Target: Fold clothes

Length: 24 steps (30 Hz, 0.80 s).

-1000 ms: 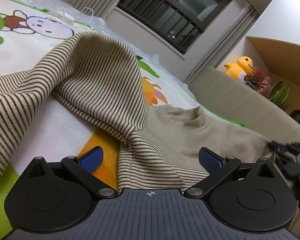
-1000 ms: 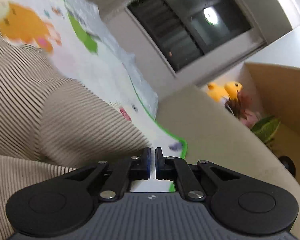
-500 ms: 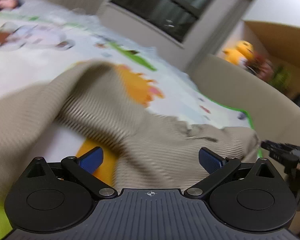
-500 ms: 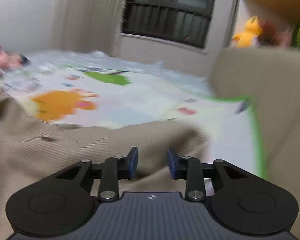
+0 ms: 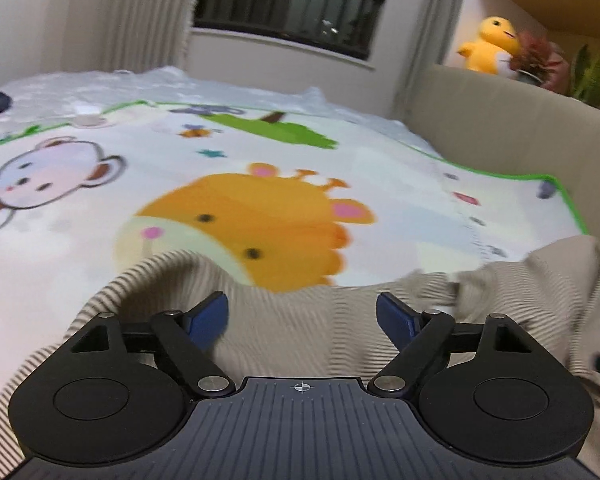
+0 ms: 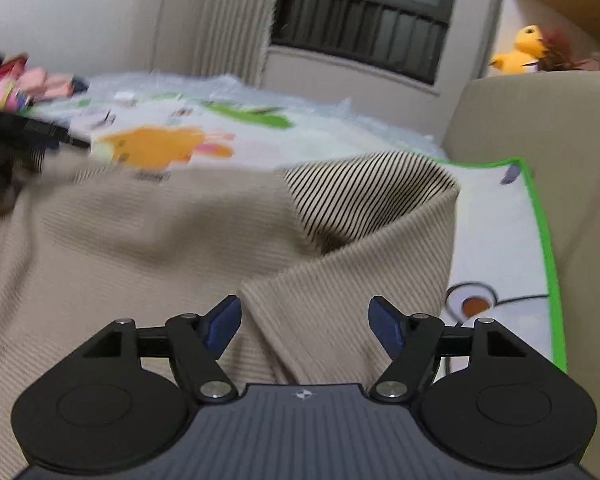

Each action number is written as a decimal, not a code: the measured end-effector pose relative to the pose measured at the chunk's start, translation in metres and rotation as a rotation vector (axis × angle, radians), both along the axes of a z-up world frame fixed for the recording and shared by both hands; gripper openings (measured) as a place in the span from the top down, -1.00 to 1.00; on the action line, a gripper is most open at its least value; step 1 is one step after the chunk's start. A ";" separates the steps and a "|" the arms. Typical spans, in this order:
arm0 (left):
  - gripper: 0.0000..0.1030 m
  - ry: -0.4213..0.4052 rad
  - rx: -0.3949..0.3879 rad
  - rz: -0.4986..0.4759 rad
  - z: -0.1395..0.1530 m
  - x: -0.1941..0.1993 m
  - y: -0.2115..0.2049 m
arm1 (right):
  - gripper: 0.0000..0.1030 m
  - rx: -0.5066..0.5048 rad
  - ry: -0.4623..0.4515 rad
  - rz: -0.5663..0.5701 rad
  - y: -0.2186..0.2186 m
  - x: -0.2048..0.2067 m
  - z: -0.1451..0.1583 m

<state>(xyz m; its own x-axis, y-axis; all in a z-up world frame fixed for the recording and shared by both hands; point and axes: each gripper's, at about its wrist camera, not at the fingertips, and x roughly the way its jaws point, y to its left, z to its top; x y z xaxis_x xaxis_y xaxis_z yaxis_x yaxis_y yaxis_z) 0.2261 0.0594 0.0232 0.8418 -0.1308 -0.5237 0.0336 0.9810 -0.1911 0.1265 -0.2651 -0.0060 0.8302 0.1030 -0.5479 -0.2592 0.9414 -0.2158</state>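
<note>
A beige garment with thin dark stripes (image 5: 300,328) lies on the cartoon-print mat (image 5: 228,184), crumpled along the near edge. My left gripper (image 5: 302,312) is open and empty just above its fabric. In the right wrist view the same garment (image 6: 160,232) spreads wide, with a folded-over striped flap (image 6: 360,200) at the right. My right gripper (image 6: 304,320) is open and empty above a ridge of the cloth. The left gripper (image 6: 28,136) shows blurred at the far left of the right wrist view.
A beige padded headboard (image 5: 500,120) rises at the right of the mat. A yellow plush toy (image 5: 488,44) and plants sit behind it. Pink toys (image 6: 24,84) lie at the far left. A dark window (image 5: 292,4) and curtains stand at the back.
My right gripper has opened and let go of the garment, which now lies flatter. Both grippers have drawn back to the near edge. The raised fold in the left view has dropped.
</note>
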 end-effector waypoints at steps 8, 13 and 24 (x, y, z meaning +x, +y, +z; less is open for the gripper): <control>-0.71 -0.003 -0.009 0.380 -0.004 -0.002 0.070 | 0.74 -0.054 0.021 -0.098 -0.025 0.027 0.003; -0.91 -0.019 -0.117 0.279 0.013 -0.038 0.074 | 0.77 -0.028 -0.168 -0.354 -0.091 0.043 0.070; -1.00 0.005 -0.424 -0.143 -0.014 -0.105 -0.005 | 0.77 0.245 -0.317 -0.250 -0.069 0.034 0.166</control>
<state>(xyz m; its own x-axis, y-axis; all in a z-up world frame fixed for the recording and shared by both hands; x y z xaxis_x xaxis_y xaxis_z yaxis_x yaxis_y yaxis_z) 0.1208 0.0540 0.0094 0.7974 -0.4496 -0.4025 0.1613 0.8016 -0.5757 0.1607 -0.3343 0.1601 0.9683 -0.0267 -0.2483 0.0247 0.9996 -0.0110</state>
